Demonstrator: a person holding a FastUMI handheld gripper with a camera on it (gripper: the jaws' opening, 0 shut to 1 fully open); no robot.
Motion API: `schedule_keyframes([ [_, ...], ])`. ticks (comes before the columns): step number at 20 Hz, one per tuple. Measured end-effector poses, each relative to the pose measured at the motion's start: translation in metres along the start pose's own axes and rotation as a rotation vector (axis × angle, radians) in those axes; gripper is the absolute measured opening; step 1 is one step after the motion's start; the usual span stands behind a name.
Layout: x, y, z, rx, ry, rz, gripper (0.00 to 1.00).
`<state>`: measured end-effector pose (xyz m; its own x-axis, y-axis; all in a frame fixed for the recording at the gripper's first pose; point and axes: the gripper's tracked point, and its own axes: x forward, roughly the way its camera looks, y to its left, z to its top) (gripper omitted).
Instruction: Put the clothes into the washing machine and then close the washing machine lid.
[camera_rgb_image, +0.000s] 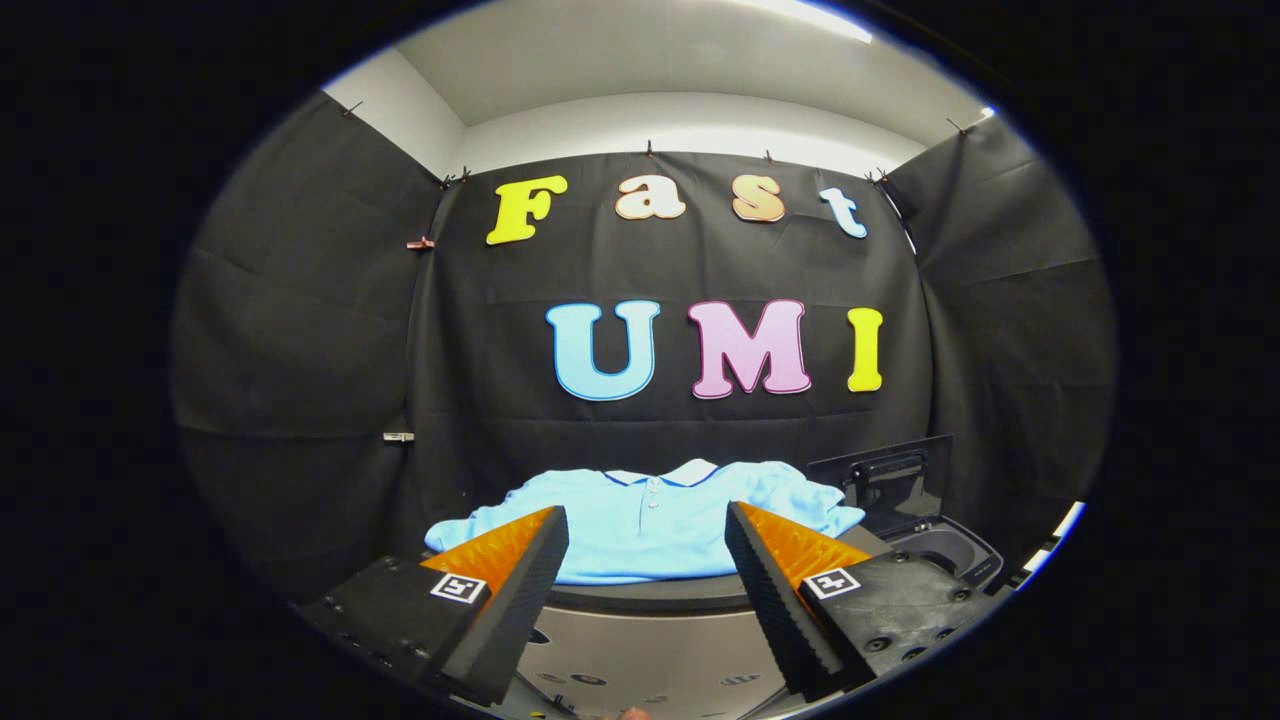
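- The gripper (646, 520) hangs with its fingers (520, 590) spread wide apart, holding nothing; each finger base carries a square black-and-white marker tag (459, 587).
- The light blue polo shirt (640, 525) lies flat just beyond the fingertips, at 12 o'clock from them; the fingers cover parts of both sleeves.
- The washing machine (945, 550) sits at 2 o'clock from the gripper, lid (885, 485) raised, its drum only partly seen.
- Small marks on the grey surface (650, 655) below are too blurred to read.
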<state>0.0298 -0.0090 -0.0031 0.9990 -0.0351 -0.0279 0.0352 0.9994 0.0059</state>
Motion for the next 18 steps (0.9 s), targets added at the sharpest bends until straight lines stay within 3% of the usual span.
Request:
schedule_keyframes([
  [9, 0.065, 0.003, 0.021, 0.003, 0.006, -0.007, 0.99],
  [15, 0.147, -0.001, 0.02, 0.004, 0.133, -0.025, 0.99],
  [18, 0.186, -0.003, 0.0, 0.01, 0.267, -0.028, 0.99],
])
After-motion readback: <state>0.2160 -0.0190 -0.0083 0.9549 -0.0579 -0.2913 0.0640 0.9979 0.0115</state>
